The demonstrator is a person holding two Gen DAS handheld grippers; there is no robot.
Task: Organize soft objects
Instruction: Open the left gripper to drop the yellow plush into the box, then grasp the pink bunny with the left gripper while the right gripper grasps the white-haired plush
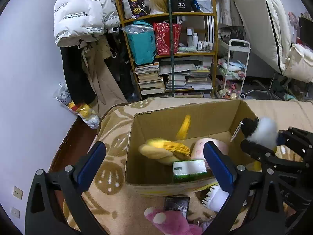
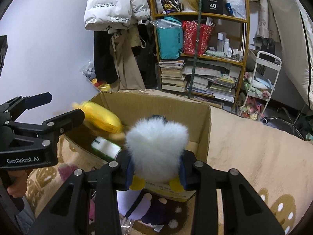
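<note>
An open cardboard box (image 1: 168,121) stands on a beige patterned blanket (image 1: 109,176). Inside it lie a yellow plush (image 1: 166,148), blurred, a pink plush (image 1: 199,146) and a green-and-white tissue pack (image 1: 188,169). My left gripper (image 1: 155,164) hangs over the box's near left side, jaws wide open with nothing pressed between them. In the right wrist view the left gripper (image 2: 56,107) sits beside the yellow plush (image 2: 101,119). My right gripper (image 2: 156,168) is shut on a fluffy white-and-black plush (image 2: 156,145) with yellow feet, held at the box's (image 2: 203,133) near edge.
A pink plush (image 1: 170,221), a white plush (image 1: 217,195) and a dark packet (image 1: 177,203) lie on the blanket in front of the box. Behind stand a crowded wooden shelf (image 1: 215,39), hanging coats (image 1: 82,19) and a white cart (image 1: 246,58). A hand (image 2: 15,186) holds the left gripper.
</note>
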